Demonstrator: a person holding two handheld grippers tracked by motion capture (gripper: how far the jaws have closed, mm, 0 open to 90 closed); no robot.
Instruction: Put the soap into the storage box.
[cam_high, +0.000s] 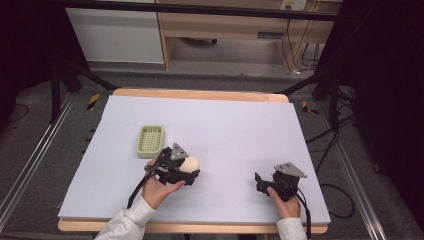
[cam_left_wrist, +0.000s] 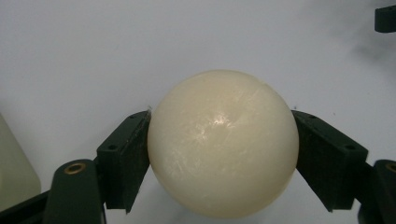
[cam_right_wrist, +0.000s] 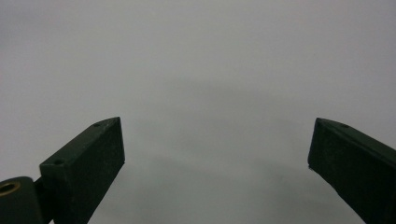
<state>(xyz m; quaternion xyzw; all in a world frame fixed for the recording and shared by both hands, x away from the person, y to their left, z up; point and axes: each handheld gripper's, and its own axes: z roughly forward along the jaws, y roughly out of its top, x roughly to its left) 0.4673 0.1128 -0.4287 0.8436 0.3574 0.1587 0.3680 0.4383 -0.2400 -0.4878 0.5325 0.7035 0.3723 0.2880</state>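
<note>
Left gripper (cam_left_wrist: 223, 154) clamps the cream, glossy round ball (cam_left_wrist: 223, 144) just above the pale lilac mat (cam_high: 225, 130); keep your squeeze even, jaws at its widest girth

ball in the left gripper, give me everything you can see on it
The ball is cream-white, smooth and slightly glossy, waxy or plastic in look, with faint scuffs and one highlight. It seems whole and round. The left gripper is clamped on it, one black finger pressed to each side at its widest part. In the high view it sits near the table's front left, just right of a pale green basket.
</note>
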